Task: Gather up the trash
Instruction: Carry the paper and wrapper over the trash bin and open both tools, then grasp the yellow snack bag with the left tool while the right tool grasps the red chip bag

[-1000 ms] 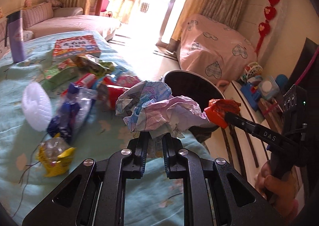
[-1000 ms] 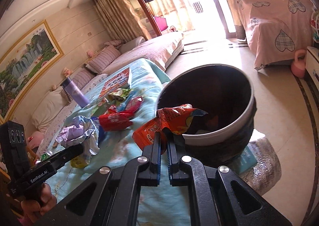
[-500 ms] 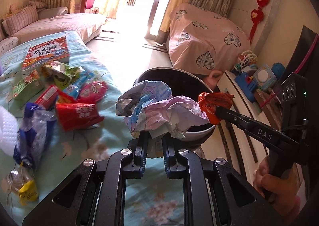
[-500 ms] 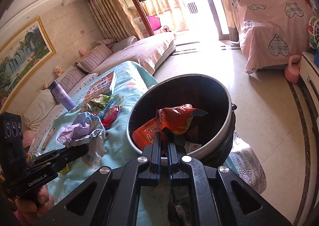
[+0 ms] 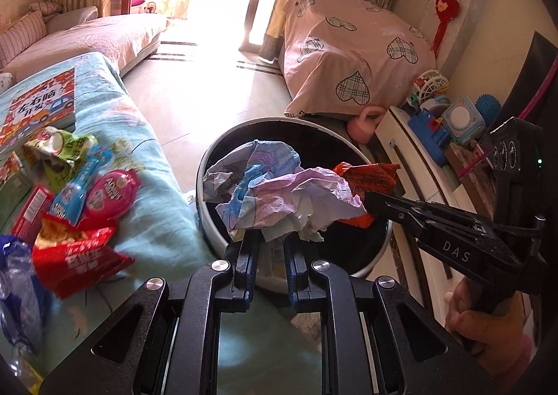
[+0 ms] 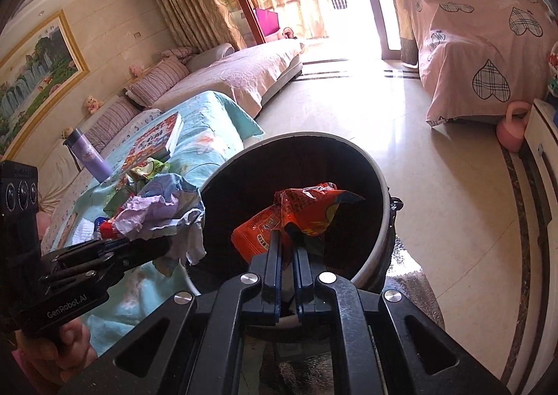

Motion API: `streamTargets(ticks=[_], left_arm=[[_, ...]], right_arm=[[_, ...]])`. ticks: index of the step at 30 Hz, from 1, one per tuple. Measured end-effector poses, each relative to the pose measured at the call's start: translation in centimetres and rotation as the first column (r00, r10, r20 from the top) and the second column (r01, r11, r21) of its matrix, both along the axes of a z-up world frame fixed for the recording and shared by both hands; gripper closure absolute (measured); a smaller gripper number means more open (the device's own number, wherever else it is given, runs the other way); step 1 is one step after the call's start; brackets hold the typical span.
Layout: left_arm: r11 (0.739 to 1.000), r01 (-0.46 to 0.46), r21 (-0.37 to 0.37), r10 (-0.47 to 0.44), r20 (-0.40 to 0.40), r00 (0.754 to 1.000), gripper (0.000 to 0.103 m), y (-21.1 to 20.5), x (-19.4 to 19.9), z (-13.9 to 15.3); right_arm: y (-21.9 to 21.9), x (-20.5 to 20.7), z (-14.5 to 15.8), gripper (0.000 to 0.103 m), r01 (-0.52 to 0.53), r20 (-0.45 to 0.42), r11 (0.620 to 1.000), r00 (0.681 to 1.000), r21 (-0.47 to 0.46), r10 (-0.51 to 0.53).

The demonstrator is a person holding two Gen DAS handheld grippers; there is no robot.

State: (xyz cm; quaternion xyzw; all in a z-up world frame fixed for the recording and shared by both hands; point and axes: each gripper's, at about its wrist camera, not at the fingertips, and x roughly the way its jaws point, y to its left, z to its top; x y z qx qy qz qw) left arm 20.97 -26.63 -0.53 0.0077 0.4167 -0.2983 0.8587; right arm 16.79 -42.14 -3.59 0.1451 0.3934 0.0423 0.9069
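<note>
Left gripper (image 5: 270, 238) clamped on crumpled paper wad (image 5: 279, 192), held above trash bin (image 5: 209, 164) rim. Right gripper (image 6: 287, 241) pinching orange snack wrapper (image 6: 296, 217) over bin's dark interior. More wrappers (image 5: 76, 206) heaped on blue-clothed table (image 5: 153, 220) beside bin.

The crumpled paper (image 5: 279, 192) is looking matt and creased, while the orange wrapper (image 6: 296, 217) is shining like glossy plastic foil. The bin (image 6: 382, 220) is showing a smooth pale rim around a dark inside. Soft printed cloth (image 5: 153, 220) is covering the table, and the floor (image 6: 436, 168) is gleaming, polished.
</note>
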Motion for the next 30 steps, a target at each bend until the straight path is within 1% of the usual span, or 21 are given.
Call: streamTargets(ticks=[1,3,4,5,6,7,8,9,10,11,13,15,16,17,19,24,26,30], left_arm=[[1.0,0.005,0.006,-0.005,-0.007,1.0,0.09,-0.3,0.3,-0.1],[1.0,0.014,0.012,-0.014,-0.022,1.0,0.089,-0.8,0.8,-0.4],[1.0,0.012,0.019,-0.012,-0.026,1.0,0.082,-0.9,1.0,-0.5],[1.0,0.01,0.024,-0.01,-0.032,0.999,0.079,-0.9,1.1,-0.5],[1.0,0.007,0.022,-0.006,-0.033,0.999,0.074,-0.8,1.1,-0.6],[1.0,0.002,0.017,-0.002,-0.032,0.999,0.067,-0.6,1.0,-0.5],[1.0,-0.003,0.015,0.004,-0.03,1.0,0.063,-0.3,0.8,-0.5],[1.0,-0.009,0.011,0.009,-0.026,1.0,0.059,0.0,0.6,-0.4],[1.0,-0.014,0.008,0.014,-0.022,1.0,0.058,0.3,0.3,-0.3],[1.0,-0.017,0.007,0.018,-0.019,1.0,0.057,0.7,0.0,-0.3],[0.999,-0.034,0.004,0.034,-0.015,0.999,0.051,1.5,-0.8,-0.3],[0.999,-0.047,-0.007,0.047,-0.008,0.999,0.048,2.5,-1.8,-0.2],[0.999,-0.054,-0.002,0.054,0.002,0.999,0.043,3.0,-2.5,-0.2],[0.998,-0.061,0.006,0.061,0.013,0.998,0.041,3.4,-3.1,-0.3],[0.997,-0.072,0.014,0.072,0.033,0.997,0.038,4.5,-4.5,-0.2],[0.995,-0.104,-0.009,0.104,0.032,0.994,0.035,7.9,-7.3,-0.3],[0.994,-0.112,-0.003,0.112,0.031,0.993,0.035,9.2,-8.2,-0.6],[0.988,-0.152,0.016,0.15,0.059,0.987,0.034,11.8,-10.1,-0.7]], right_arm=[[0.0,0.3,0.0,0.093,-0.003,-0.005,1.0,1.0,-0.004,0.003],[-0.2,0.6,-0.2,0.093,-0.007,-0.02,1.0,1.0,-0.016,0.007],[-0.2,0.8,-0.3,0.092,-0.009,-0.03,1.0,1.0,-0.019,0.008],[-0.3,1.0,-0.5,0.09,-0.008,-0.042,1.0,0.999,-0.02,0.008],[-0.5,1.0,-0.6,0.088,-0.008,-0.048,1.0,0.999,-0.017,0.007],[-0.6,0.9,-0.6,0.084,-0.004,-0.048,1.0,0.999,-0.013,0.004],[-0.8,0.7,-0.6,0.076,0.0,-0.044,1.0,0.999,-0.009,0.0],[-1.0,0.5,-0.6,0.072,0.003,-0.04,1.0,0.999,-0.003,-0.003],[-1.1,0.2,-0.5,0.065,0.01,-0.033,1.0,0.999,0.005,-0.01],[-1.2,-0.2,-0.4,0.063,0.018,-0.026,1.0,0.999,0.011,-0.018],[-1.4,-0.8,-0.2,0.061,0.028,-0.014,0.999,1.0,0.036,-0.028],[-1.2,-1.6,0.0,0.049,0.035,0.003,0.997,0.999,0.064,-0.035],[-1.1,-1.9,0.1,0.036,0.04,0.014,0.997,0.999,0.073,-0.041],[-0.9,-2.3,0.3,0.027,0.043,0.026,0.996,0.999,0.081,-0.045],[-0.2,-3.2,0.5,0.025,0.046,0.048,0.995,0.998,0.089,-0.051],[2.2,-5.1,0.7,0.024,0.043,0.069,0.993,0.996,0.107,-0.051],[3.1,-5.7,0.7,0.024,0.036,0.073,0.993,0.996,0.115,-0.045],[5.5,-6.6,0.5,0.024,0.018,0.077,0.994,0.997,0.11,-0.027]])
